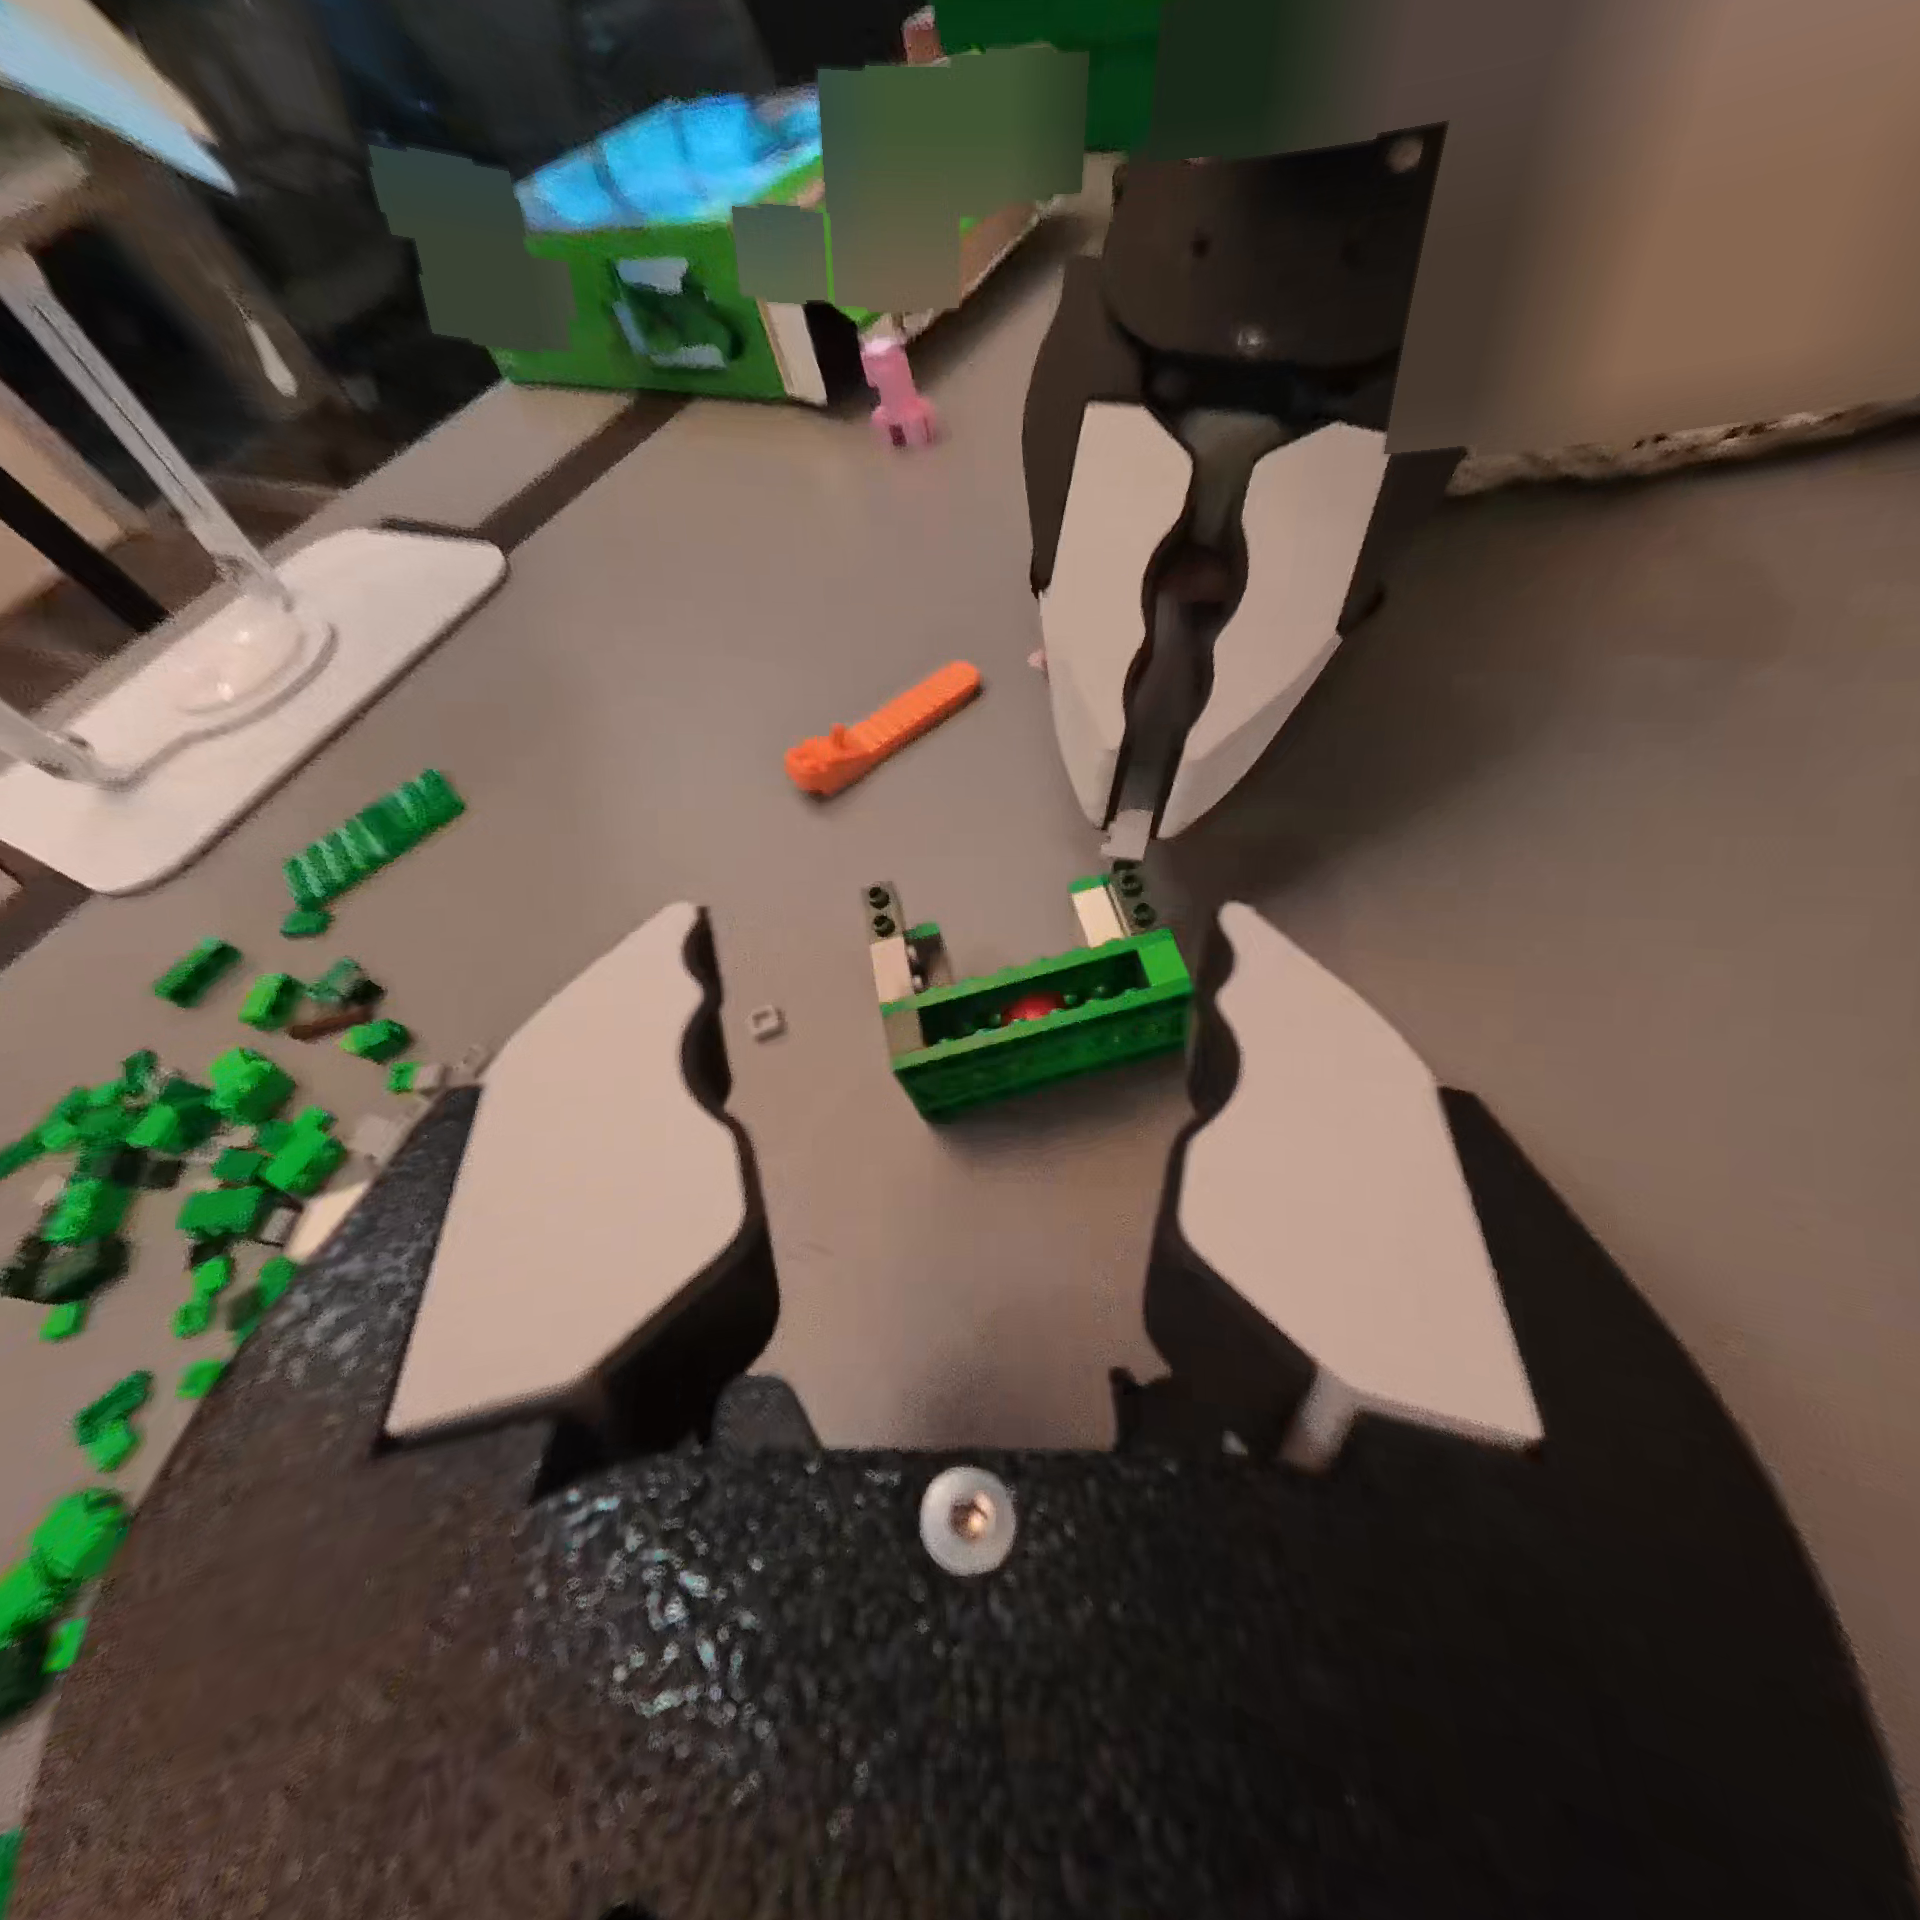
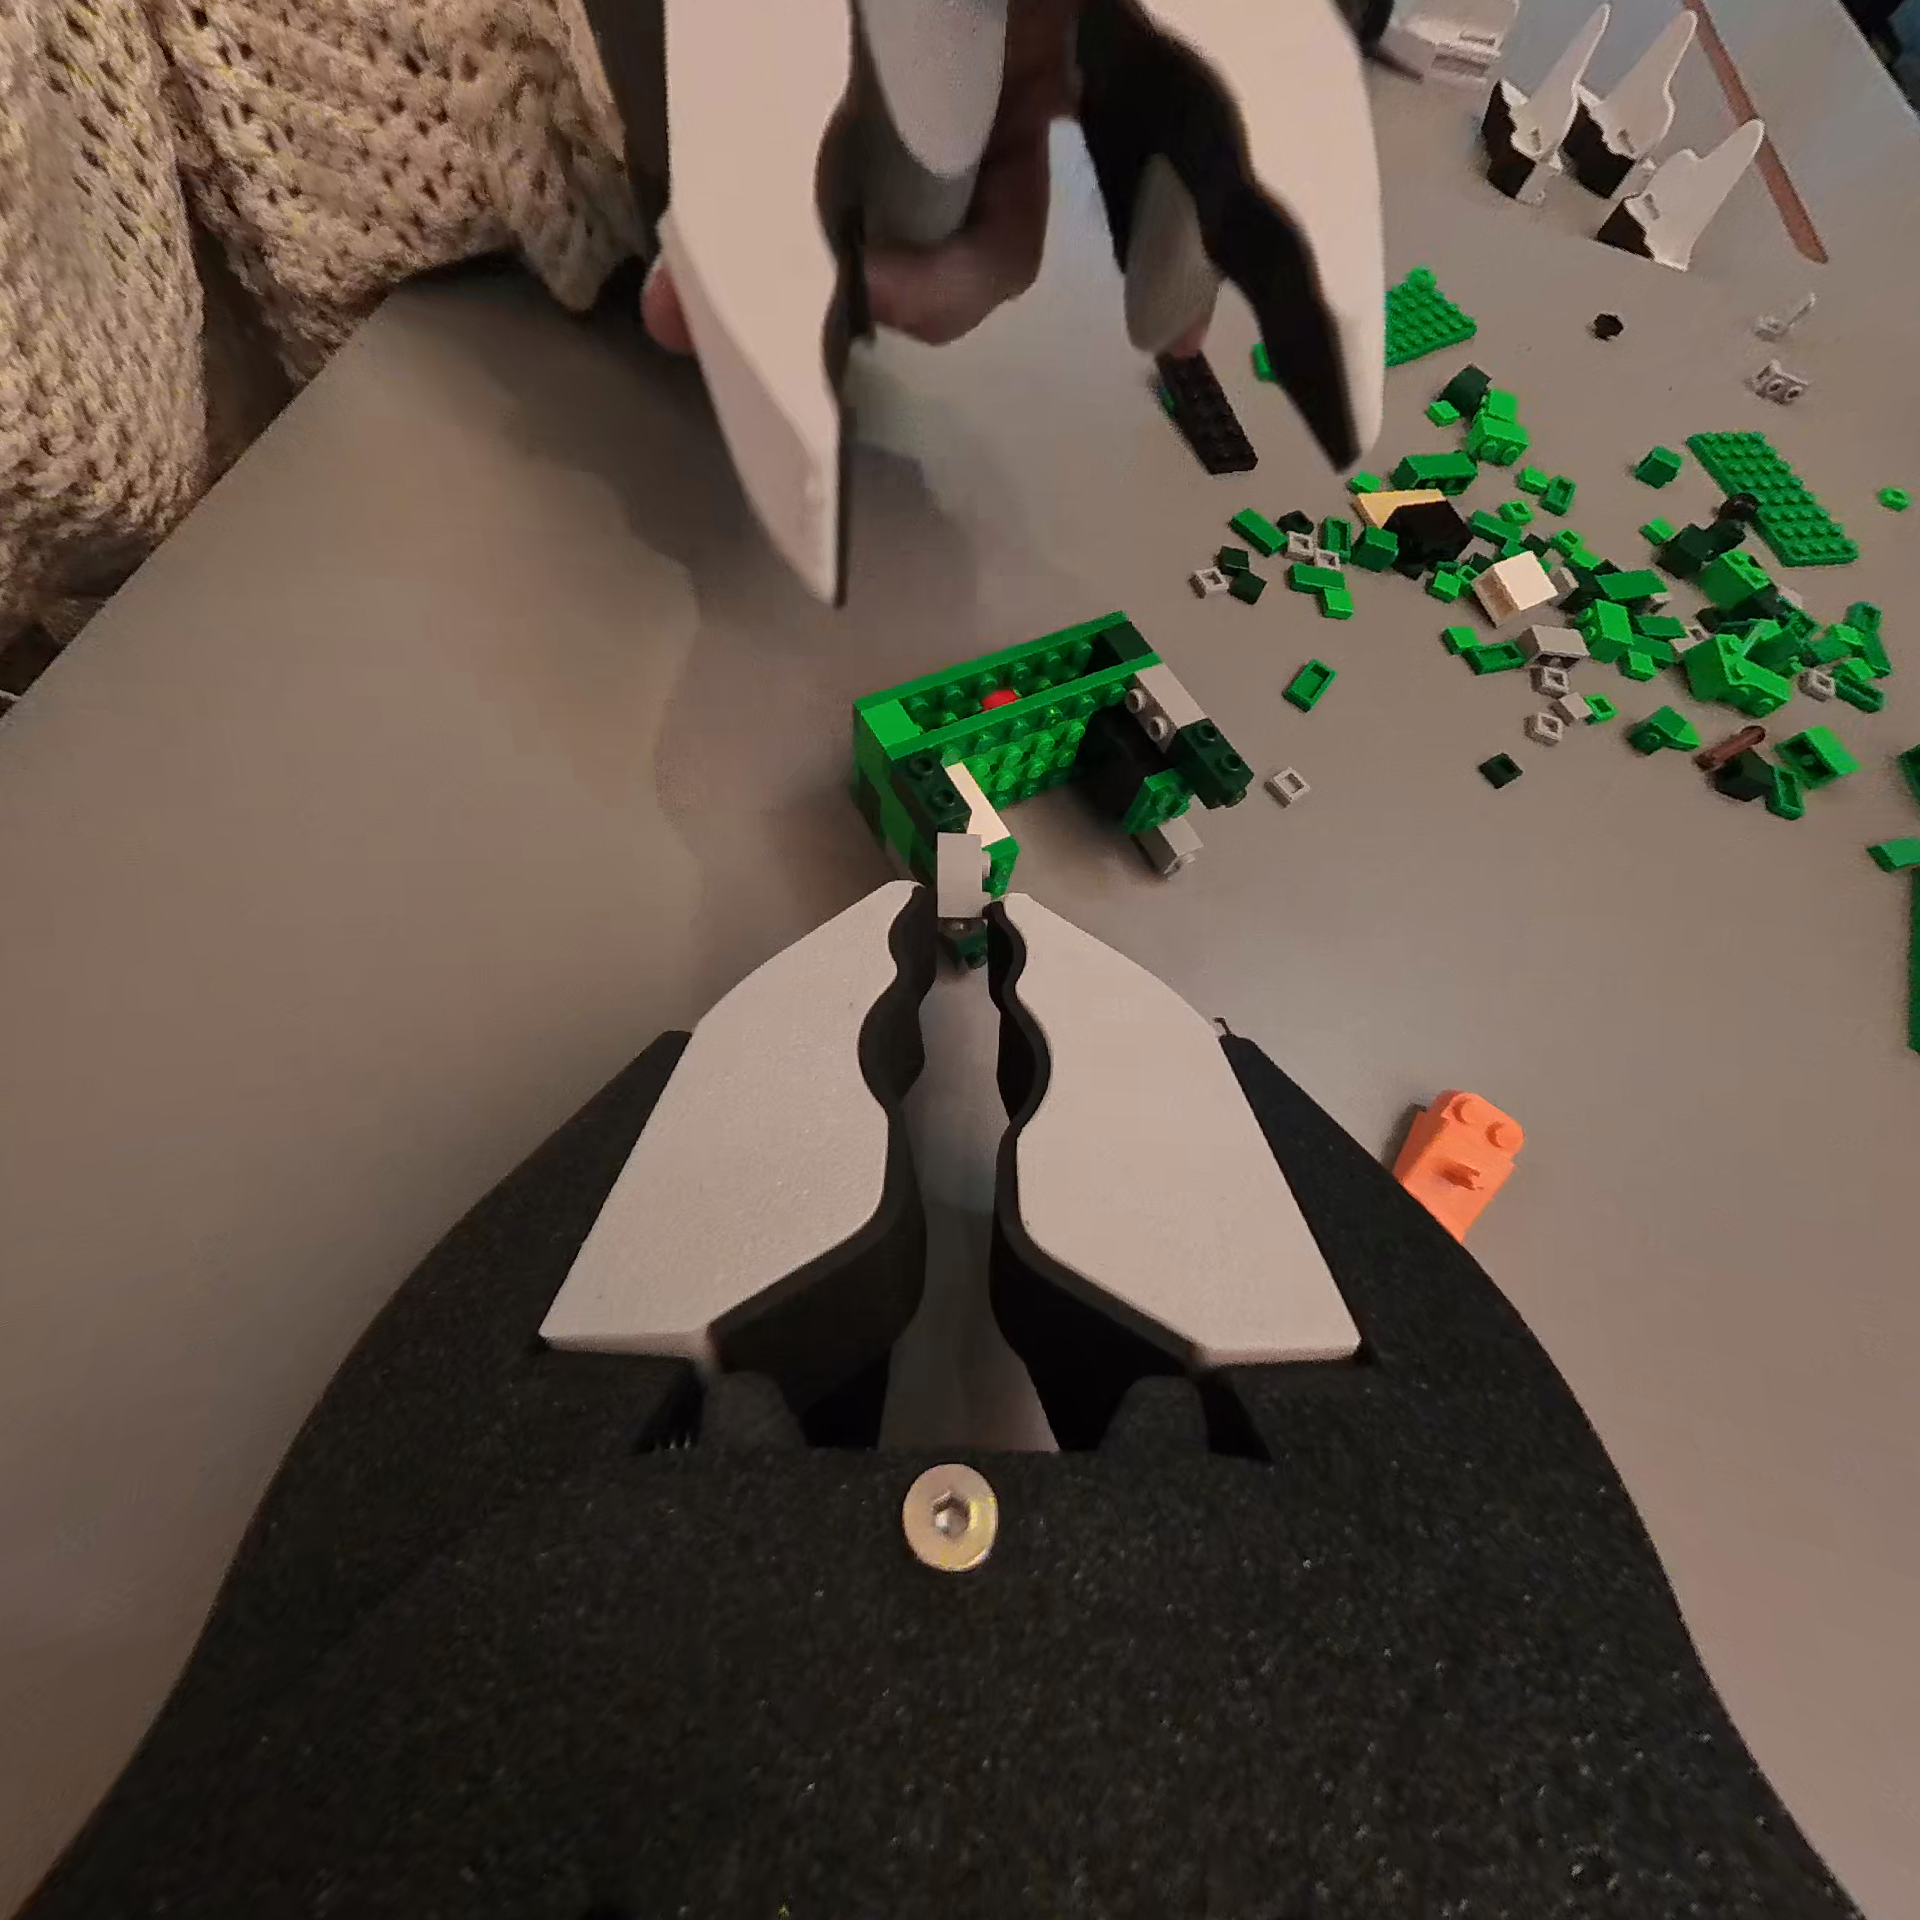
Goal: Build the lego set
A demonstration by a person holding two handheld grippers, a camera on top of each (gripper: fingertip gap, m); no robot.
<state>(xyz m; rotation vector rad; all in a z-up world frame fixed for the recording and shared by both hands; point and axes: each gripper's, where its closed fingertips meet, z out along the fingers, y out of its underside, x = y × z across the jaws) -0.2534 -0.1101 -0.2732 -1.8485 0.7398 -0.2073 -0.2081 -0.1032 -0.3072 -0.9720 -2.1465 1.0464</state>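
Note:
A partly built green lego model (image 1: pixel 1034 1003) with grey and dark parts and a red stud inside stands on the grey table; it also shows in the right wrist view (image 2: pixel 1023 727). My right gripper (image 2: pixel 961 904) is shut on a small light grey brick (image 2: pixel 958 871) and holds it at the near corner of the model. In the left wrist view the right gripper (image 1: pixel 1127 831) comes down from the far side with the grey brick (image 1: pixel 1124 836) just above the model's far right post. My left gripper (image 1: pixel 961 920) is open and empty, its fingers on either side of the model, short of touching it.
A heap of loose green, grey and dark bricks (image 2: pixel 1621 592) lies right of the model, seen at the left in the left wrist view (image 1: pixel 208 1122). An orange brick separator (image 1: pixel 883 729) lies beyond the model. A green set box (image 1: pixel 665 301) and a pink figure (image 1: pixel 899 400) stand far back. A clear stand on a white base (image 1: pixel 260 665) is at the left. The left gripper's tips are roughly 7 cm from the right gripper's. About 10 cm separates my right fingertips from the orange brick separator (image 1: pixel 883 729).

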